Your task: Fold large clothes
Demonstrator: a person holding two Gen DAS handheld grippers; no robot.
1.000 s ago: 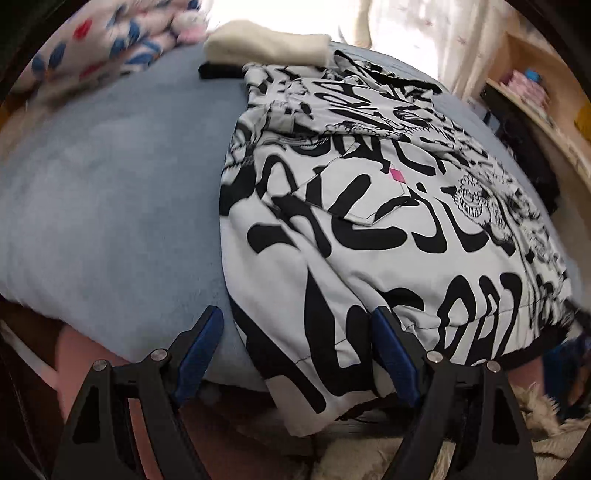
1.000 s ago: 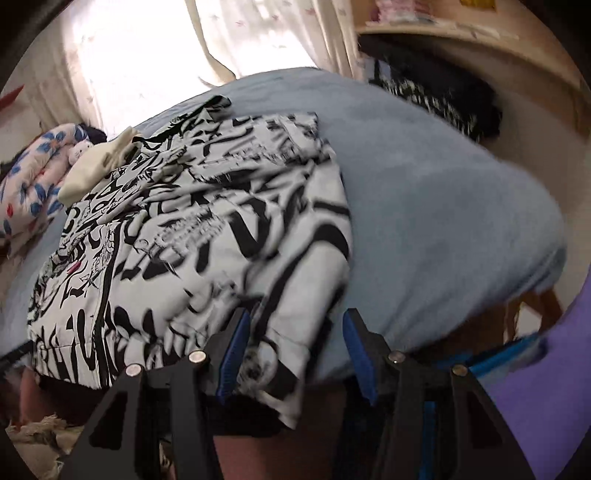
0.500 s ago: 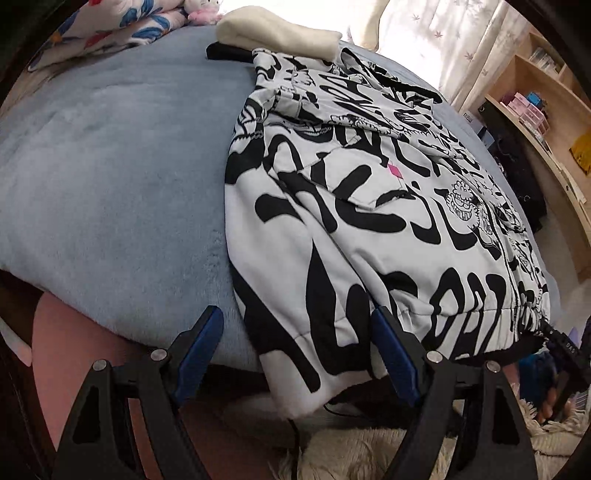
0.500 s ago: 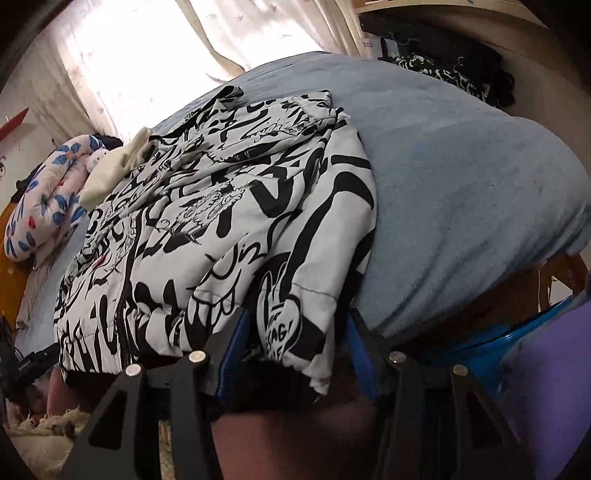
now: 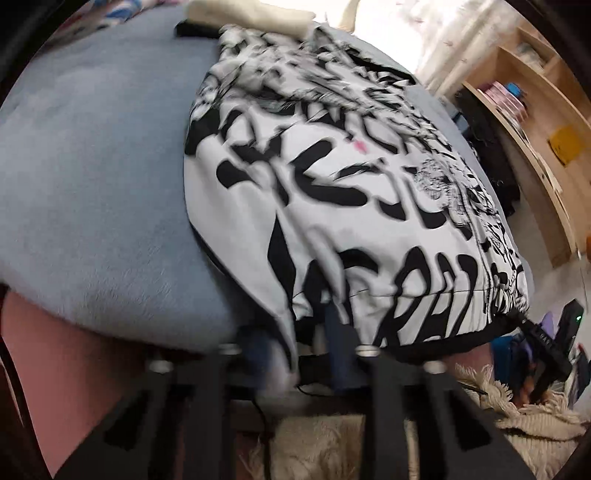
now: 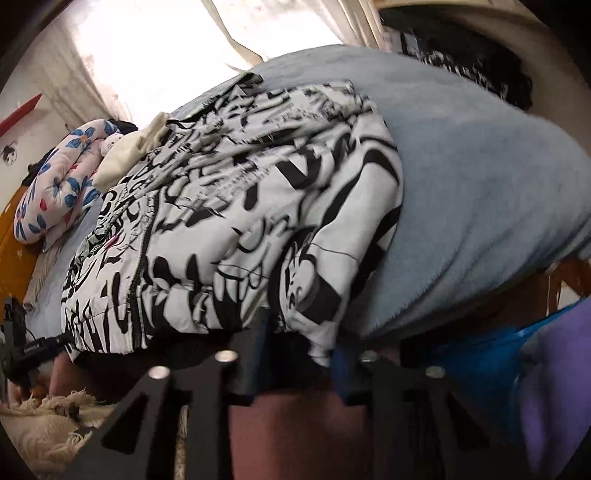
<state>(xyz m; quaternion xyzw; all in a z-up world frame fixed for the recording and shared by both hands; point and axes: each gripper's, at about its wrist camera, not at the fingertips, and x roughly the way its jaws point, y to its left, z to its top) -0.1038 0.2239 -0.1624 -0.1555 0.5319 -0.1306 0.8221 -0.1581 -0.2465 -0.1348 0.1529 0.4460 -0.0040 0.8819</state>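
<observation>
A white jacket with bold black graffiti print lies folded lengthwise on a blue bed, its hem hanging over the near edge. My left gripper has closed on the jacket's near left hem corner. My right gripper has closed on the near right hem corner of the jacket, with the bed to its right. Both views are motion-blurred.
A cream cloth and a flowered quilt lie at the bed's far end. Wooden shelves and dark clothes stand to the right. A shaggy cream rug covers the floor below.
Both grippers moved in over the hem corners and their jaws narrowed from wide open to closed on the fabric.
</observation>
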